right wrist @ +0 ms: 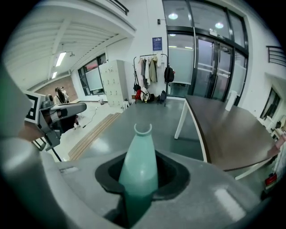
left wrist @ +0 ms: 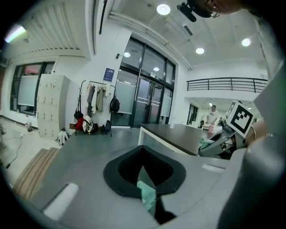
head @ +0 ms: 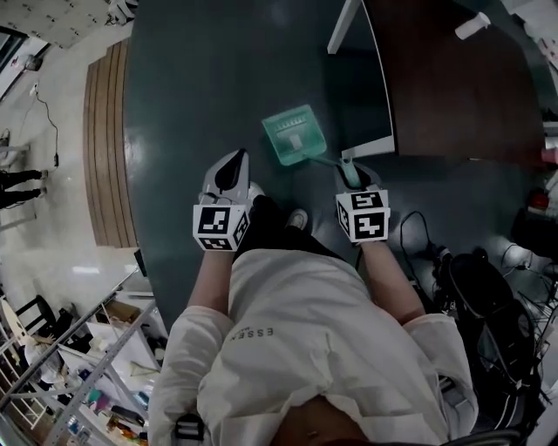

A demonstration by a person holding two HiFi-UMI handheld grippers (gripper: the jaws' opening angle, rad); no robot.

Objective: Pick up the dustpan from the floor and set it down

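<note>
In the head view the teal dustpan [head: 295, 135] hangs above the dark floor, its pan pointing away from me. My right gripper [head: 349, 172] is shut on its handle. In the right gripper view the teal handle [right wrist: 142, 152] runs out between the jaws of the right gripper [right wrist: 142, 172], with its hook end at the far tip. My left gripper [head: 237, 159] floats to the left of the dustpan, apart from it. In the left gripper view the left gripper [left wrist: 143, 150] has its jaws together; a teal sliver [left wrist: 146, 194] shows in the slit, and I cannot tell what it is.
A dark-topped table [head: 453, 87] with white legs [head: 344, 26] stands ahead on the right. A wooden strip [head: 109, 139] borders the floor on the left. Cables and black equipment [head: 488, 287] crowd the right side. People stand far left [head: 17, 187].
</note>
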